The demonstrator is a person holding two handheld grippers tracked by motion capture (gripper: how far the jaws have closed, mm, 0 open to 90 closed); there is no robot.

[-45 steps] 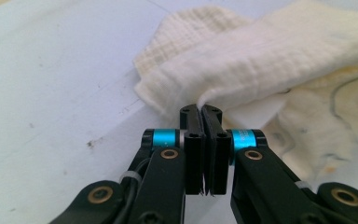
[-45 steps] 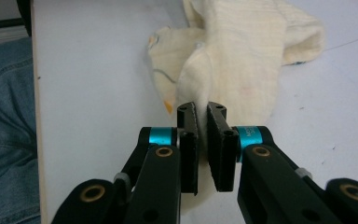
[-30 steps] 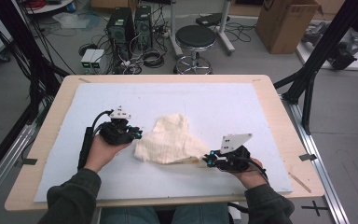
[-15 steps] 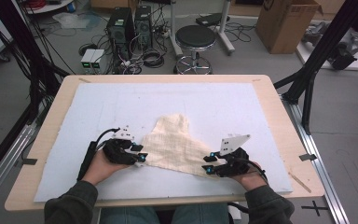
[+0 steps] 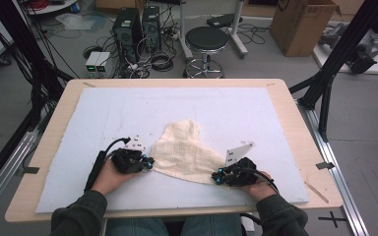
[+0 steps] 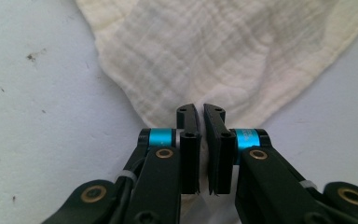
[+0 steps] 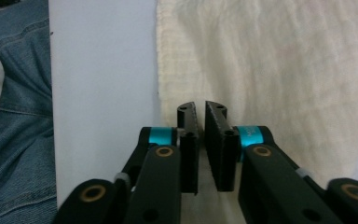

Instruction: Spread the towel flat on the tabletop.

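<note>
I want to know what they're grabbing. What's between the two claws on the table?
The cream muslin cloth stretches between the left claw and right claw, in the high view.

Cream crinkle-weave cloth (image 5: pixel 187 152); pale blue mat (image 5: pixel 128 113); black fingers (image 6: pixel 189 135), cyan bands.

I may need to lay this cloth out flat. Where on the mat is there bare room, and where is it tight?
The white mat is bare behind the cream cloth to the far edge, and on its far left and right sides. It is tight along the near edge, where the left gripper and right gripper each pinch a cloth corner.
</note>
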